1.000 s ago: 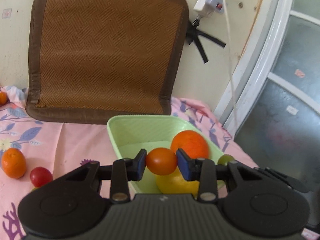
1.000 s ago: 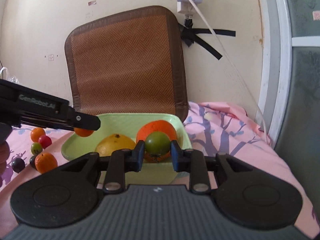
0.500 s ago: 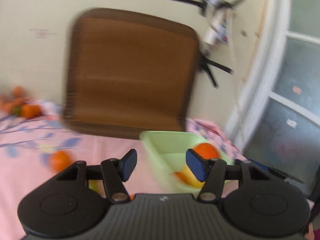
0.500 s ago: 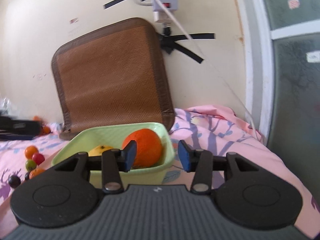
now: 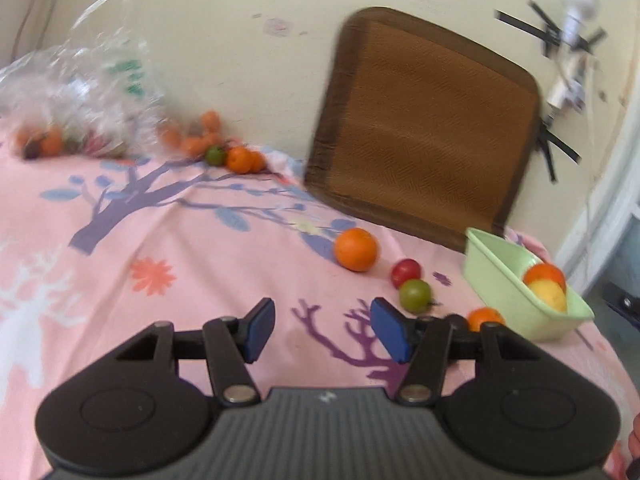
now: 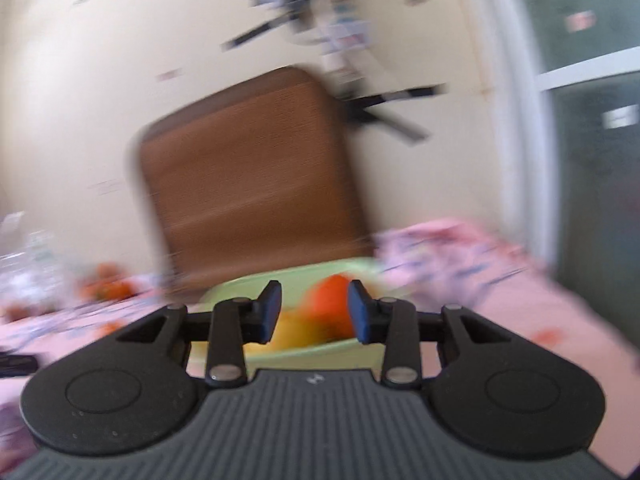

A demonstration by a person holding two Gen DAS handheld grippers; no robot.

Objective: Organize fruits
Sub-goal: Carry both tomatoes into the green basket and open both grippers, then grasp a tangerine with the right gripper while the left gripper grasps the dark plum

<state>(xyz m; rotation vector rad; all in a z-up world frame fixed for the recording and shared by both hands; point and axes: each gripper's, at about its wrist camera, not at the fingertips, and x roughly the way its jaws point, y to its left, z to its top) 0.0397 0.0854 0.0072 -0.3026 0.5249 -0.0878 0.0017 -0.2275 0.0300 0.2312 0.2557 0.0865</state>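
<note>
Both claws spread, empty: left claw, right claw. Green tomato at one o'clock: light, smooth, bruisable; best pinched gently across its middle.

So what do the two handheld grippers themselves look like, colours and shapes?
Both look alike. The left gripper and right gripper each have a dark grey ribbed body, two rounded black housings with circular recesses, black linkage bars on silver pivot pins, and blue pads on the fingers. No cables or sleeves show.

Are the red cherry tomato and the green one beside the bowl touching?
Cannot tell. In the left wrist view the red tomato sits right against the green tomato, their outlines meeting, but overlap could hide a gap.
</note>
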